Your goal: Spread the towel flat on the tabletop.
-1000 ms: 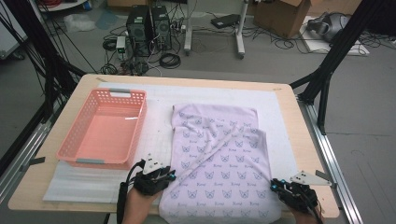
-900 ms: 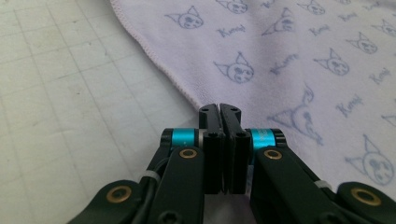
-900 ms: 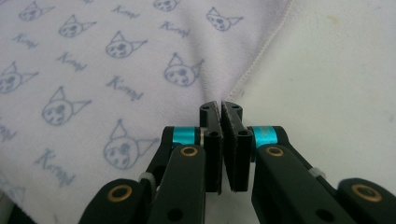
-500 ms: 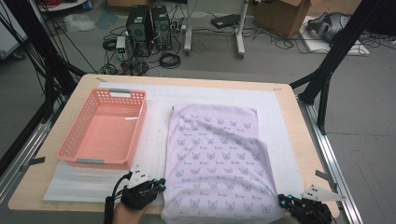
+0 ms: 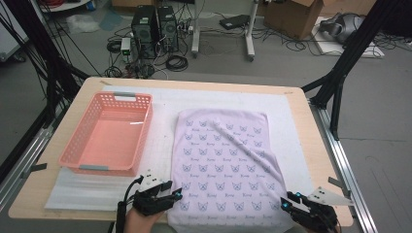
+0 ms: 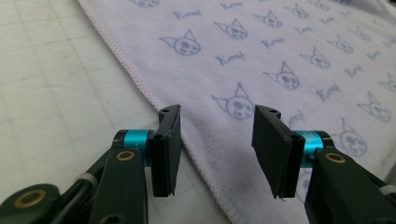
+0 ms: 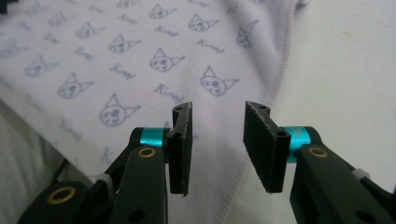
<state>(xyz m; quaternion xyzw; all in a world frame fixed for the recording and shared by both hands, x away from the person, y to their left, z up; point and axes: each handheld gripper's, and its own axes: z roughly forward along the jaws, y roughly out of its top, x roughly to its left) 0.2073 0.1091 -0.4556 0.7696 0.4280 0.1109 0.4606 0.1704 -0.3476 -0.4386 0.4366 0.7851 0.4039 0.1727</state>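
I had just let go of the lilac cat-print terry towel (image 5: 226,165), which lay flat in the lower middle of the high view on the tabletop (image 5: 311,131); my left gripper (image 5: 171,196) and right gripper (image 5: 286,204) had just been opening, jaws part-open over its near corners, pinching nothing. Spreading looked done to me, so the next move called for re-gripping those corners to fold. I counted one towel, one empty salmon-pink plastic lattice basket (image 5: 109,133) and two grippers.
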